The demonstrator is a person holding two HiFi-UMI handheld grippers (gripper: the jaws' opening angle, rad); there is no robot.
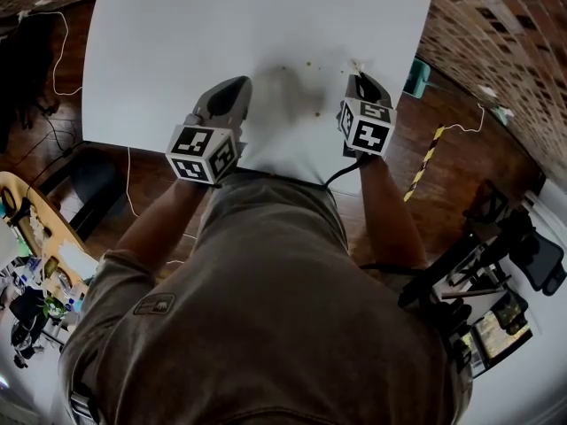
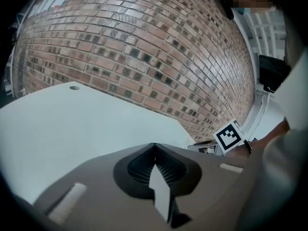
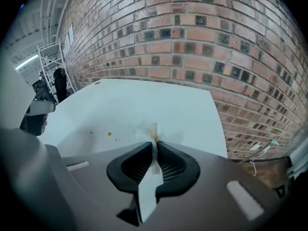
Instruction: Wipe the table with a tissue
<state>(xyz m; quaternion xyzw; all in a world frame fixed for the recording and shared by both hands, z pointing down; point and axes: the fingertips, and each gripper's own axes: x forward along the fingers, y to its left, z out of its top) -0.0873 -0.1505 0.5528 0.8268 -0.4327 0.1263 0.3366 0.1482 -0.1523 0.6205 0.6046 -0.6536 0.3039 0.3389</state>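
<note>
The white table [image 1: 221, 34] carries small yellow-brown spots [image 1: 306, 63] near its right middle. My right gripper [image 1: 358, 76] is shut on a white tissue [image 3: 153, 133] with a brownish stain, and the tissue's free end lies on the table just ahead of the jaws. The spots [image 3: 109, 134] lie left of the tissue in the right gripper view. My left gripper [image 1: 241, 83] hovers over the table's near middle, jaws shut with nothing between them [image 2: 153, 150]. The right gripper's marker cube [image 2: 227, 135] shows at the right of the left gripper view.
A brick wall [image 3: 192, 37] stands past the table's far edge. A brick-patterned floor [image 1: 496, 51] lies right of the table with a teal object [image 1: 417, 76] and a yellow-black striped bar [image 1: 423, 163]. A cluttered bench [image 1: 35, 264] sits at lower left, dark equipment [image 1: 496, 255] at lower right.
</note>
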